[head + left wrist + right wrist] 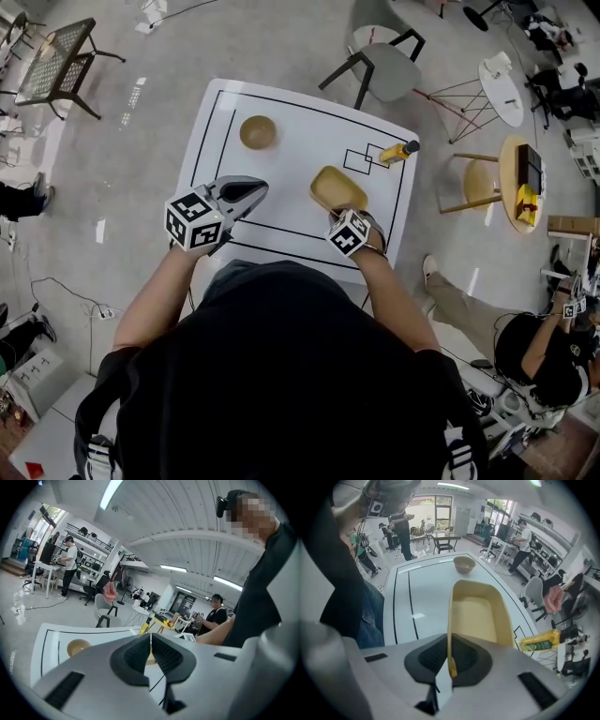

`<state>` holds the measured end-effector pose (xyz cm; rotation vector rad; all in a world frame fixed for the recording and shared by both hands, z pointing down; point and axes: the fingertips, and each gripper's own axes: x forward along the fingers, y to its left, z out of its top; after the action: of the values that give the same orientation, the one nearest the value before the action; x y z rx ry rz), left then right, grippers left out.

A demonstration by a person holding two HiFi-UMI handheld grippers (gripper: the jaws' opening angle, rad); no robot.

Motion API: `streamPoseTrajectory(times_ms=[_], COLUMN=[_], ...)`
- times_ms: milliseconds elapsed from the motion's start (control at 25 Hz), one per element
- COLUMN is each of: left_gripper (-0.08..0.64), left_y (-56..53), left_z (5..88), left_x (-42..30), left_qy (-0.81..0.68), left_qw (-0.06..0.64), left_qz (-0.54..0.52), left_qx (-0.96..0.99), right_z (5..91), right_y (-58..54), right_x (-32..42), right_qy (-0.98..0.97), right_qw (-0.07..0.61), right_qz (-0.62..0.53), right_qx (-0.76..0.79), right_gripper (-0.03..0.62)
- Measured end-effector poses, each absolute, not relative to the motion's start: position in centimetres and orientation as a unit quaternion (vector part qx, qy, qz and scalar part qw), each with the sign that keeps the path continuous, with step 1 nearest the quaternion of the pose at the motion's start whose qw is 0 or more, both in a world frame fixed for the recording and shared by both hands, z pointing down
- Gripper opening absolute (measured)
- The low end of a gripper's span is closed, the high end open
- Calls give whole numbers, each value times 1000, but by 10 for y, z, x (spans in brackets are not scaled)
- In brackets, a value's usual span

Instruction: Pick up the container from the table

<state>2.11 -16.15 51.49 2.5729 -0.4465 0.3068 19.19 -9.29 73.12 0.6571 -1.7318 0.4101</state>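
— White table [281,178] with black ruled lines, grey floor and chairs around it. Containers observed?

— Two. One yellow rectangular plastic container [338,188] sits over the table's near right part. One round tan bowl [258,132] stands well apart from it, toward the far left. Both interiors show bare surface only.

— Anything else on the surface?

— One yellow bottle with a dark cap [398,152] lies on its side over the drawn squares, near the right edge.

— State of the tongs?

— The right gripper [450,663] points steeply down, its dark pads clamped on the yellow container's near wall, which stands edge-on between them. Whether the container's base is clear of the table cannot be told. The left gripper [151,644] hangs over the near left part of the table, jaws pressed together with nothing between them.
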Motion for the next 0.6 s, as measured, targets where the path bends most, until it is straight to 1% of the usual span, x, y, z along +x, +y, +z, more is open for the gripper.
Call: streamPoseTrajectory(times_ms=[600], left_gripper=[9], left_y=[-168], left_z=[503], left_x=[15], left_qy=[-147], left_qw=[238], left_qz=[110], left_qx=[954], right_z=[699], right_y=[-98], right_x=[184], right_qy=[-738], right_qw=[573], right_qz=[182], right_qx=[306], right_gripper=[15])
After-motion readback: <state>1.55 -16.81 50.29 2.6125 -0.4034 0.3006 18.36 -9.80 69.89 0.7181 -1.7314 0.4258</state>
